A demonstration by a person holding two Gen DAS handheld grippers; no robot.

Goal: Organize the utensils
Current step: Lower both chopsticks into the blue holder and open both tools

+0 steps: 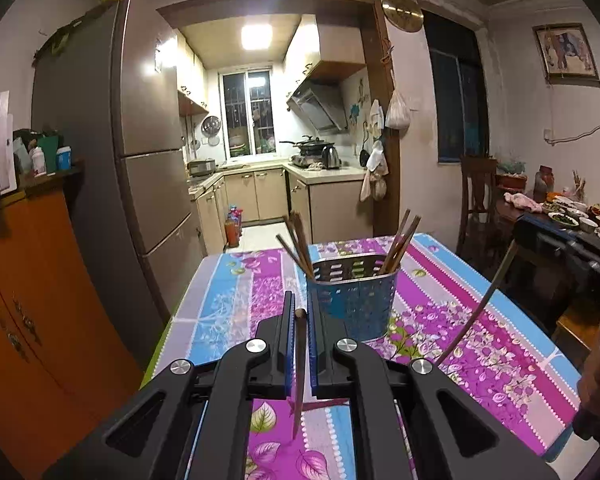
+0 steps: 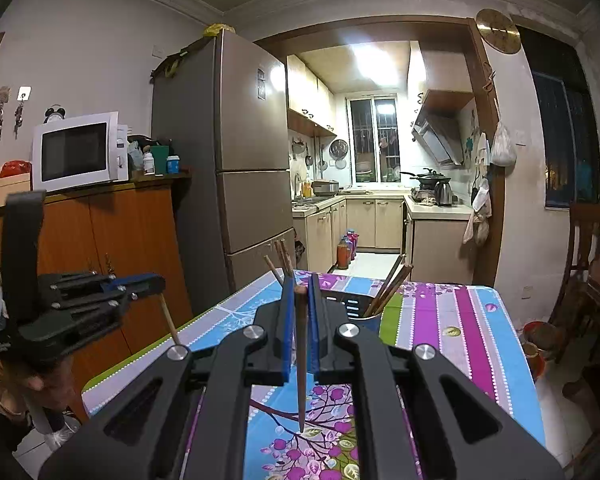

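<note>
The left gripper [image 1: 300, 312] has its blue-padded fingers [image 1: 288, 340] drawn narrow around a slim dark brown wooden chopstick [image 1: 300, 364], which stands between the pads with its thick end just above the fingertips and its thin end hanging down toward the tablecloth. Just ahead and slightly to the right of these fingers sits the perforated metal utensil holder with a blue lower half [image 1: 354, 300], with several brown chopsticks [image 1: 398, 246] leaning out of both ends.

The right gripper [image 2: 300, 292] likewise closes narrowly on a second dark brown wooden chopstick [image 2: 301, 356], held upright with the point down. The same holder [image 2: 360, 310] lies directly beyond its fingertips, partly hidden by them.

Both hover over the floral purple, blue and pink striped tablecloth [image 1: 460, 280]. Well left of the right fingers, the left gripper [image 2: 140, 286] appears side-on, its chopstick [image 2: 169, 318] slanting downward.
</note>
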